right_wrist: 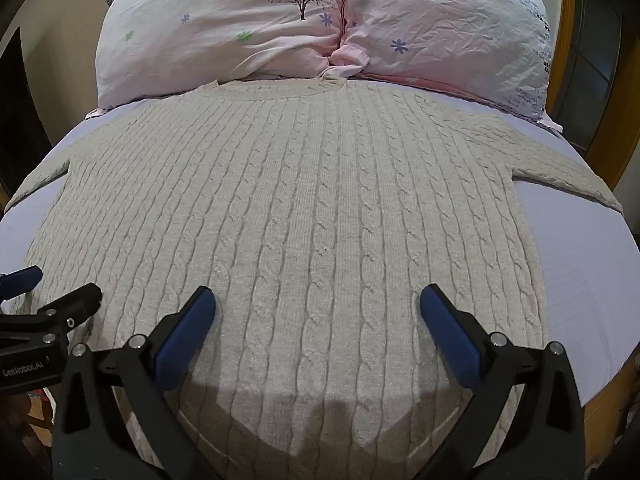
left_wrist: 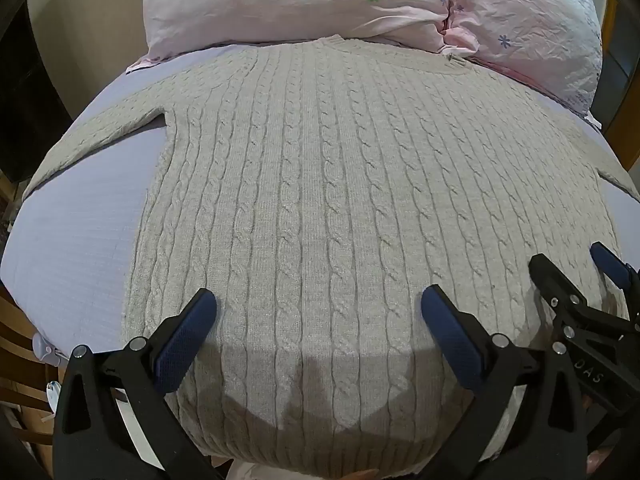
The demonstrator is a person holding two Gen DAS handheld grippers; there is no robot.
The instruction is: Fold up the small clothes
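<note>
A beige cable-knit sweater (left_wrist: 320, 184) lies flat, face up, on a pale lilac bed sheet (left_wrist: 80, 240), collar at the far side by the pillows, sleeves spread out to both sides. It also shows in the right wrist view (right_wrist: 312, 208). My left gripper (left_wrist: 320, 308) is open and empty, hovering over the sweater's lower part near the hem. My right gripper (right_wrist: 318, 308) is open and empty too, over the lower part a little further right. It shows at the right in the left wrist view (left_wrist: 572, 264). The left gripper (right_wrist: 52, 284) shows at the left edge of the right wrist view.
Two pink flowered pillows (right_wrist: 224, 28) (right_wrist: 452, 36) lie at the head of the bed, touching the sweater's collar. The lilac sheet (right_wrist: 580, 264) shows beside the sweater. A wooden bed frame (right_wrist: 608, 72) rises at the right. Wooden slats (left_wrist: 16, 344) show at the lower left.
</note>
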